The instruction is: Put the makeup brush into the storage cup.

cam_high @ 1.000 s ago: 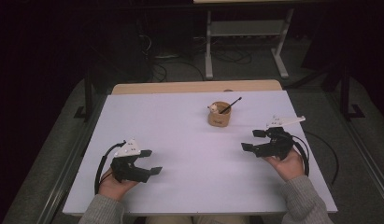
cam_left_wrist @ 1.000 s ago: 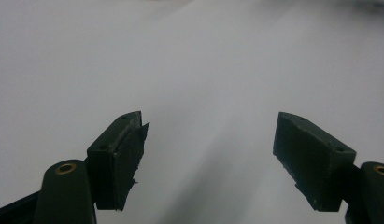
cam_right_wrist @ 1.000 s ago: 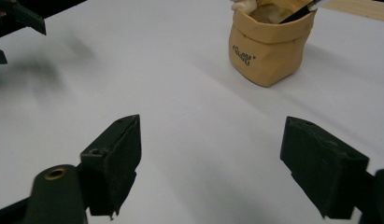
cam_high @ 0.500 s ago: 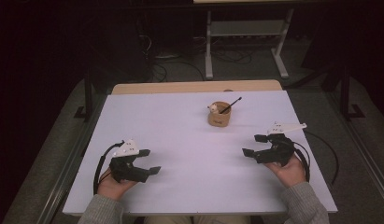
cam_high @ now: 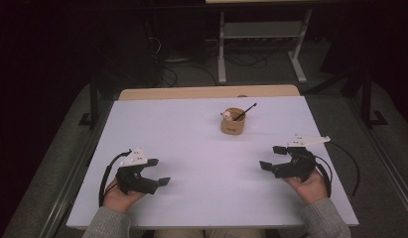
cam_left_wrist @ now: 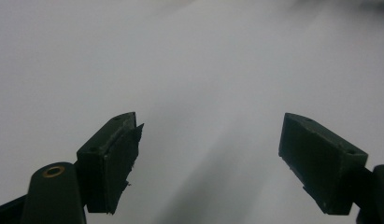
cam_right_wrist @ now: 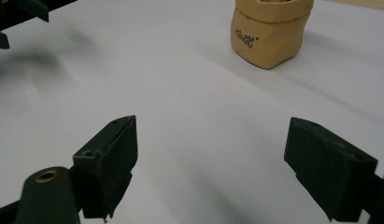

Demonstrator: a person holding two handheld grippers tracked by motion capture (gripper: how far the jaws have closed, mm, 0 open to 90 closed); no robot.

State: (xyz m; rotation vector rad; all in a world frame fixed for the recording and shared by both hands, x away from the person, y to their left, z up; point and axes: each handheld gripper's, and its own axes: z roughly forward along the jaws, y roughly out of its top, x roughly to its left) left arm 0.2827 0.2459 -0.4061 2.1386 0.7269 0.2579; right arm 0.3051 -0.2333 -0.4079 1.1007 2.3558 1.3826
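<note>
We hold our left gripper (cam_high: 159, 172) low near the front left of the white table (cam_high: 191, 144), hand tucked behind it. Our right gripper (cam_high: 272, 157) sits near the front right, pointing in toward the middle. Lots of bare table lies between them, and both are close to the near edge. Both sets of jaws are wide apart and hold nothing. The little tan pot (cam_high: 233, 121) with a dark stick (cam_high: 245, 111) stands far back, well apart from both.
</note>
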